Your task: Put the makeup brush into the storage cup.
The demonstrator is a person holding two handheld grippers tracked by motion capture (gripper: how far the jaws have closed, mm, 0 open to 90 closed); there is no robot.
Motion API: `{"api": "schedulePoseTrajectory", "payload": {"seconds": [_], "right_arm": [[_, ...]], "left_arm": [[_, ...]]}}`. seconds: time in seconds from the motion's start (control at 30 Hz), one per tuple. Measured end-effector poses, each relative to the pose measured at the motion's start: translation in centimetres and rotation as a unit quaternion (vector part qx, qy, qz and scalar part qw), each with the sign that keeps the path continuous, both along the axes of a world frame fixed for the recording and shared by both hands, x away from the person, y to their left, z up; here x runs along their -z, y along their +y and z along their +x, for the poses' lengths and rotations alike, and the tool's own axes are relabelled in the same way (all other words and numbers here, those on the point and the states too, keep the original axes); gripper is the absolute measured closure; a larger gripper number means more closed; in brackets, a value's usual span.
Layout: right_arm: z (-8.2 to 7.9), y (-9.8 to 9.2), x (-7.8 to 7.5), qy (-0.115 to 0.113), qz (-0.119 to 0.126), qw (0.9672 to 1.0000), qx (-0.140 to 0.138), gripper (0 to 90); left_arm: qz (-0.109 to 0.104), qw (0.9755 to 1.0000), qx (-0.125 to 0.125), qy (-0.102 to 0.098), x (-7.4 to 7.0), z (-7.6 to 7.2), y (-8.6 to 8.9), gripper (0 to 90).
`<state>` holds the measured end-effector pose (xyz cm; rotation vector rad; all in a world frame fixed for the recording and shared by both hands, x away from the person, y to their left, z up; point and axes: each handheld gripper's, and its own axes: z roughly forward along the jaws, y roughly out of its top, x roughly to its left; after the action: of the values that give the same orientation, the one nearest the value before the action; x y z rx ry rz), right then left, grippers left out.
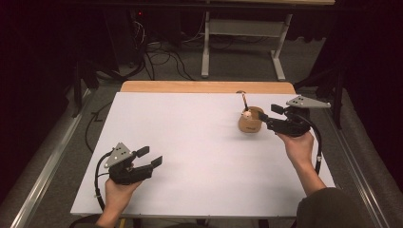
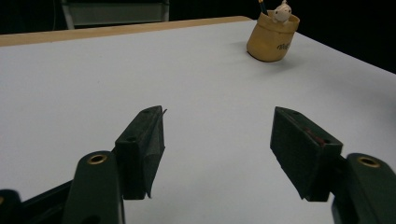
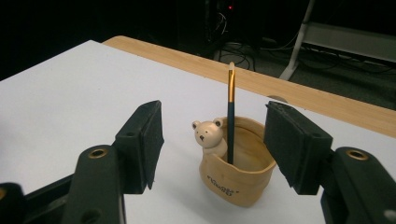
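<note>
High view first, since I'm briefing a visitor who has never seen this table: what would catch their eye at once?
The tan pen cup with a small bear figure and one upright pencil, far right on the white table. The right tool hovers beside it, jaws open. The left tool rests open at near left.

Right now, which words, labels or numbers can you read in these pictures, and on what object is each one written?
Dark lettering on the front of the tan pen holder: too blurred to read in the right gripper view; a few letters show in the left gripper view, also unreadable.
No other text shows: none on the pencil, the bear figure or the grippers.
</note>
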<state>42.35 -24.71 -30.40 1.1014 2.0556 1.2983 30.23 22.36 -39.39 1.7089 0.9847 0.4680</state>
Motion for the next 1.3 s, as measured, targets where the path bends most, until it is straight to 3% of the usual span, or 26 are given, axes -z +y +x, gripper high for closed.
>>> {"api": "schedulePoseTrajectory", "payload": {"seconds": [1.3], "right_arm": [[-3.3,-1.3,0.6,-0.015,0.036,0.9992,-0.011,39.0]], "left_arm": [[-0.001,1.0000,0.001,0.002,0.0,0.0,-0.1,35.3]]}}
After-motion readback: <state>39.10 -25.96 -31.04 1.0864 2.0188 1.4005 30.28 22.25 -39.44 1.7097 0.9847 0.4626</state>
